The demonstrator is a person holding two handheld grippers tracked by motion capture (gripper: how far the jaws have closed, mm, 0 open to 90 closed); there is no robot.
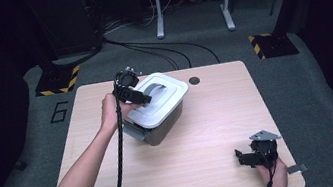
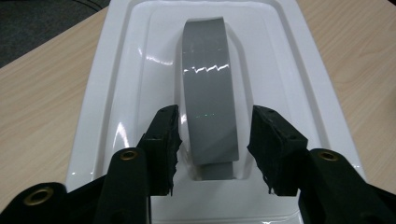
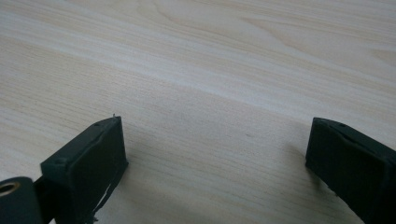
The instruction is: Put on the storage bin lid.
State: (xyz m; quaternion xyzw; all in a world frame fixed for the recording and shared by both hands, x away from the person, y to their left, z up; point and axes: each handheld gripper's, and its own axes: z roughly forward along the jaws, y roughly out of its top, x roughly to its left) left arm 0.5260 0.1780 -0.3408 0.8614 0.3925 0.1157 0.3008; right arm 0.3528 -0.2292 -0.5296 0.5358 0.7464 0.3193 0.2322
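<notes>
Here, my left hand-held gripper [image 2: 214,140] sits over the white lid [image 2: 140,93] of the bin [image 1: 159,125] at the counter's [image 1: 211,132] far left, jaws apart on either side of the grey handle [image 2: 208,93], not touching it. My right hand-held gripper [image 1: 251,157] rests low at the near right corner, jaws wide apart, holding nothing.

lab: hazard-taped stand bases [image 1: 57,81], floor cables [image 1: 162,48], grey carpet [image 1: 327,98], lone table [image 1: 209,117].

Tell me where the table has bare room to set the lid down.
Bare wood spans the light wooden table between the white-lidded grey plastic box and the right tool, plus the far right past the round hole. Crowded around the left tool and box.
</notes>
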